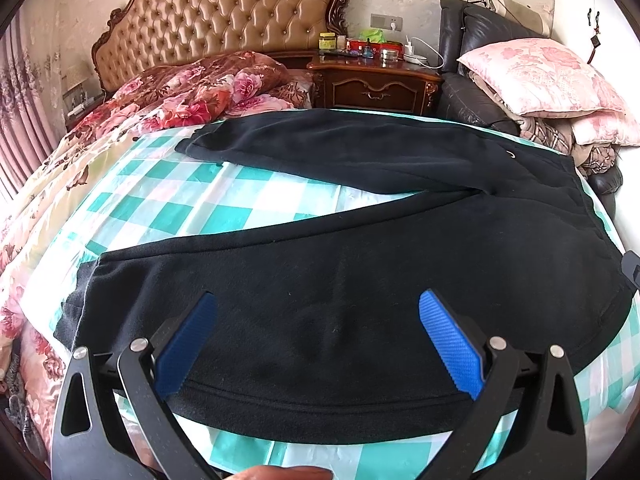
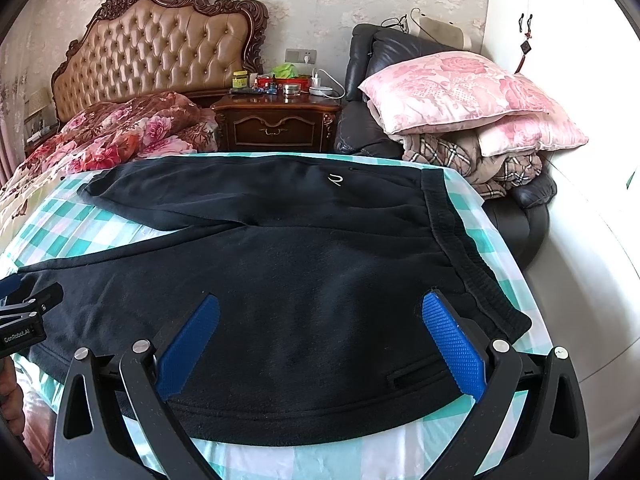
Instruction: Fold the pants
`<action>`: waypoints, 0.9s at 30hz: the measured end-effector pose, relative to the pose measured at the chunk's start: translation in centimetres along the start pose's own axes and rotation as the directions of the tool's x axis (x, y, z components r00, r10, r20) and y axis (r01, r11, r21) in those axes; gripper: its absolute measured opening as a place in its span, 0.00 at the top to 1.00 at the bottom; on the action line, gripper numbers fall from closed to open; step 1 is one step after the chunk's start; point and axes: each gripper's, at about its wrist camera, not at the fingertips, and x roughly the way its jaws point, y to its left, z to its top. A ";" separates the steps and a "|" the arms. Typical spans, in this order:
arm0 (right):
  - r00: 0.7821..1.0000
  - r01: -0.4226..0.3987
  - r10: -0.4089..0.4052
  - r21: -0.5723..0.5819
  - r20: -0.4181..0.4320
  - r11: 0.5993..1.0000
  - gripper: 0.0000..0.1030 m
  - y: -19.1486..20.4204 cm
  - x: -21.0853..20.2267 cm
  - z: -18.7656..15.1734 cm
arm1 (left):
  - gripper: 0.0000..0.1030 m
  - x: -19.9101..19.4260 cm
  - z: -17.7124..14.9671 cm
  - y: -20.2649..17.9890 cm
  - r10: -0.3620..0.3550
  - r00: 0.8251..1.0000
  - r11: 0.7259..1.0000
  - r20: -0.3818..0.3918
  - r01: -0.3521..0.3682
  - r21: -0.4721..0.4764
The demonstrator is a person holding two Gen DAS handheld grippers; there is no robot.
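Observation:
Black pants (image 1: 360, 264) lie spread flat on a teal and white checked sheet (image 1: 168, 192), legs apart and pointing left, waistband at the right. In the right wrist view the pants (image 2: 312, 264) show a small white logo and the ribbed waistband (image 2: 460, 248). My left gripper (image 1: 318, 312) is open, hovering over the near leg, close to its front edge. My right gripper (image 2: 320, 314) is open over the hip area near the waistband, holding nothing. The left gripper's side (image 2: 24, 316) shows at the left edge of the right wrist view.
A floral quilt (image 1: 180, 88) is bunched by the tufted headboard (image 1: 224, 16) at the back left. A wooden nightstand (image 1: 376, 84) with small items stands behind the bed. A dark leather chair (image 2: 400, 80) with pink pillows (image 2: 460, 92) is at the back right.

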 end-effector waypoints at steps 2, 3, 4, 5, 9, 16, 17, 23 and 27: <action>1.000 0.001 -0.001 -0.001 0.002 1.000 0.04 0.0 -0.1 0.0 | 0.02 0.1 0.1 0.0 0.006 1.000 1.000 -0.001 -0.006 -0.003; 1.000 0.001 -0.001 -0.002 0.002 1.000 0.04 0.0 -0.1 0.0 | 0.02 0.1 0.2 -0.1 0.009 1.000 1.000 -0.001 -0.009 -0.006; 1.000 0.001 -0.001 -0.001 0.003 1.000 0.04 0.0 -0.1 0.0 | 0.02 0.2 0.2 0.0 0.009 1.000 1.000 -0.003 -0.010 -0.009; 1.000 0.001 -0.001 -0.002 0.004 1.000 0.04 0.0 -0.1 0.0 | 0.02 0.2 0.2 0.0 0.008 1.000 1.000 -0.005 -0.008 -0.009; 1.000 0.000 0.000 0.002 0.003 1.000 0.04 -0.1 0.1 0.0 | 0.02 0.2 0.2 0.0 0.010 1.000 1.000 -0.007 -0.010 -0.008; 1.000 0.000 0.000 0.003 0.002 1.000 0.04 -0.2 0.1 0.0 | 0.02 0.2 0.1 0.1 0.011 1.000 1.000 -0.009 -0.011 -0.011; 1.000 0.000 0.000 0.004 0.002 1.000 0.04 -0.2 0.0 0.0 | 0.02 0.2 0.1 0.1 0.011 1.000 1.000 -0.010 -0.011 -0.012; 1.000 0.000 0.000 0.005 0.004 1.000 0.04 -0.2 0.0 -0.1 | 0.02 0.3 0.0 0.2 0.012 1.000 1.000 -0.011 -0.012 -0.013; 1.000 0.000 0.000 0.003 0.004 1.000 0.04 -0.2 0.0 -0.1 | 0.02 0.4 0.0 0.3 0.009 1.000 1.000 -0.014 -0.009 -0.013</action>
